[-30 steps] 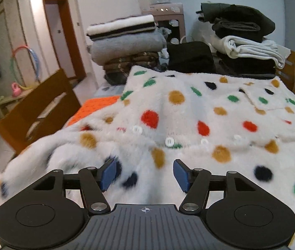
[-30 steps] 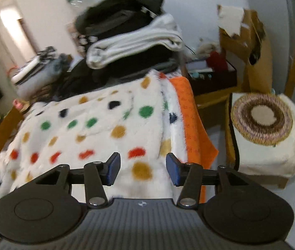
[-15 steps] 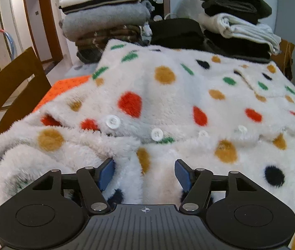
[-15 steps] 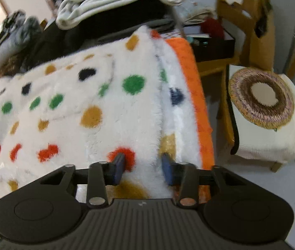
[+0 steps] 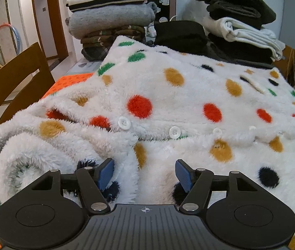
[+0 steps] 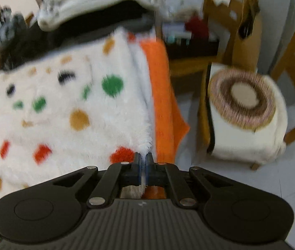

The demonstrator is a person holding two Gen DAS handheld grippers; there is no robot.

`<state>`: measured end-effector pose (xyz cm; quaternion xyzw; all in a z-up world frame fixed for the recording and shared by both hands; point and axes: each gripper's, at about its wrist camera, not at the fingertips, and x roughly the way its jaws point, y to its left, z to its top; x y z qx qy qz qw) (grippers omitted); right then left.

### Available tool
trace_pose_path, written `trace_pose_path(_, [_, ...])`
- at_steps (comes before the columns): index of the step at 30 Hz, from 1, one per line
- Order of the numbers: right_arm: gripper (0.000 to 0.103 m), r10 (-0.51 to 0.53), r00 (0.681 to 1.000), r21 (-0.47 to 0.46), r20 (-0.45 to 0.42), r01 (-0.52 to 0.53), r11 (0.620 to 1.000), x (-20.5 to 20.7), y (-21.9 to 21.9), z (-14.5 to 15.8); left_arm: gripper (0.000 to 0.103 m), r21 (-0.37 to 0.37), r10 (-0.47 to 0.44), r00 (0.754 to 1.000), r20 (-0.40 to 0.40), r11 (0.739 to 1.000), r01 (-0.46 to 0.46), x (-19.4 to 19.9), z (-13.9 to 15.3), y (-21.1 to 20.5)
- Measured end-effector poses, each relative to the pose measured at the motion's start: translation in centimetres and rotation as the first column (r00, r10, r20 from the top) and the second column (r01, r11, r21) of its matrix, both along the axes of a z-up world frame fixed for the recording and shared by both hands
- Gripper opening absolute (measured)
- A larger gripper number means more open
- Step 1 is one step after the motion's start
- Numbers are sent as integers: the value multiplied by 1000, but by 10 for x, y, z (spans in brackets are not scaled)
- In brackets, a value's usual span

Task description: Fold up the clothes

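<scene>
My right gripper (image 6: 143, 162) clamped on the spotted fleece garment's (image 6: 64, 112) edge at six o'clock, my left gripper (image 5: 144, 174) spread apart over its fluffy fold, folded stacks (image 5: 110, 18) at twelve o'clock.

The whole right wrist view is smeared by motion: the stacked white and dark folded clothes (image 6: 97, 4) along the top edge are streaks, cut off above, and the small items on the dark shelf (image 6: 189, 39) at upper centre cannot be made out. The white fleece garment with coloured polka dots (image 6: 68, 112) runs off the left edge there, and its hem vanishes between the meeting pads of the right gripper (image 6: 143, 162). The orange textured mat (image 6: 162, 95) is mostly buried under the garment.

In the left wrist view the black gripper body fills the bottom, hiding the fleece below the left gripper (image 5: 145, 174). The wooden chair (image 5: 16, 79) is cropped at the left edge, and the black folded pile (image 5: 180, 33) is partly covered by the garment's far edge.
</scene>
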<state>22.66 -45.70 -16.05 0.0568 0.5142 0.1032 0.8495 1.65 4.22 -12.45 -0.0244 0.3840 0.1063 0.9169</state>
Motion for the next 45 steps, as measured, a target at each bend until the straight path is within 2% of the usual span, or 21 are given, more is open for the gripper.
trace_pose_path(3, [17,22,1000,-12,10,-22,1000,2,8,2,67,6,1,1000,-1,1000,-1,-1,1,1])
trace_pose_path(4, [30,30,999,-18,16,-30,999,4,10,6,67,8,-1,1000,0,1000,1,-1,1,2])
trace_pose_path(5, [39,39,998,-32,45,-38,999,5,12,11,67,11,-2,1000,1,1000,2,-1,2,2])
trace_pose_path(10, [39,70,984,-60,164,-61,996,18,17,31,67,-10,9,1000,28,1000,-9,1,14,-2])
trace_pose_path(14, [39,88,976,-37,197,-82,996,51,26,35,68,-29,-17,998,67,999,19,9,30,-9])
trace_pose_path(19, [39,106,974,-20,199,-104,994,102,38,28,69,-69,-36,995,97,997,43,23,45,-17])
trace_pose_path(25, [39,130,975,-19,178,-129,991,157,47,9,70,-99,-32,995,94,994,41,41,48,-24])
trace_pose_path(30, [39,173,971,-23,167,-172,985,187,58,-4,70,-92,-46,996,75,994,53,55,45,-32])
trace_pose_path(31, [37,187,969,-21,163,-186,982,191,60,-7,70,-90,-47,996,71,995,53,58,45,-33])
trace_pose_path(32, [15,201,967,-18,159,-200,980,193,62,-8,70,-88,-47,997,66,995,53,60,44,-34])
trace_pose_path(33, [7,202,965,-32,168,-199,979,193,64,-8,70,-85,-47,997,62,995,53,62,44,-35])
trace_pose_path(36, [7,176,961,-101,214,-158,982,192,66,-5,69,-78,-41,997,60,996,45,64,43,-36])
trace_pose_path(37, [7,158,960,-121,230,-133,984,191,64,-4,70,-79,-38,998,59,996,43,65,42,-35])
trace_pose_path(39, [8,124,971,-101,207,-105,989,196,58,-10,70,-86,-40,998,52,995,44,66,40,-33])
trace_pose_path(42, [23,146,967,-81,208,-131,988,194,59,-8,70,-87,-42,998,51,995,47,67,37,-31])
trace_pose_path(43, [33,152,964,-88,217,-136,987,189,58,-3,70,-88,-43,998,53,995,47,66,37,-29])
trace_pose_path(45, [38,151,958,-67,243,-139,988,173,52,12,70,-93,-38,998,54,995,43,64,36,-27])
